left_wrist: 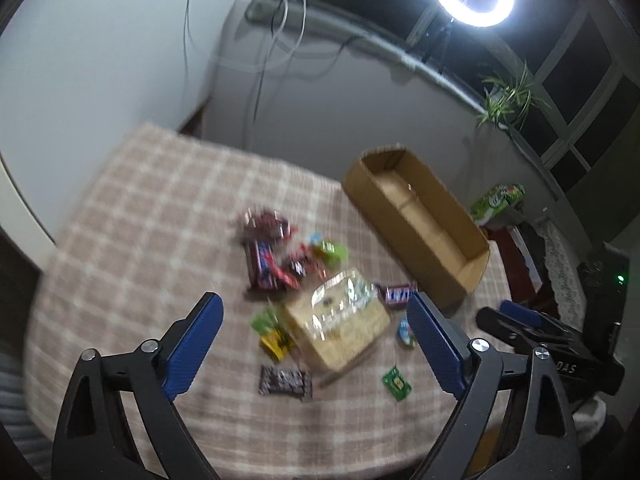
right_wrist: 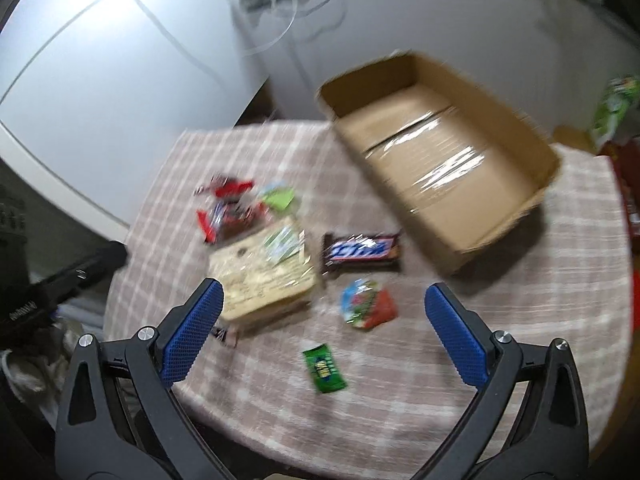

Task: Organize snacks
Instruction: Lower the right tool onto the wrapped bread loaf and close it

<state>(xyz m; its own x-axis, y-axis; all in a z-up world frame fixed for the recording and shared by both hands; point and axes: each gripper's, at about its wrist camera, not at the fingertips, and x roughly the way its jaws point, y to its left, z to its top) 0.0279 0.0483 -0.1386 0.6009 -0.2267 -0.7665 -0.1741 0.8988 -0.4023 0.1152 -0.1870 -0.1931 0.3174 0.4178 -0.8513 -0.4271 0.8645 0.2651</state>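
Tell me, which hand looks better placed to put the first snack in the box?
Probably the right gripper. Its open jaws frame the Snickers bar and green packet, with the empty box just beyond. The left gripper, also open, hangs farther from the box.

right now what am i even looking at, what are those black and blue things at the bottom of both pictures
Those are two hand-held claws, each carrying its own wide-angle camera looking along its blue fingers. One picture comes from the left claw, the other from the right claw. Both are open and hold nothing. Below lies a checked tablecloth with loose snacks: a Snickers bar, a clear-wrapped cracker pack, a small green packet. The cardboard box looks empty.
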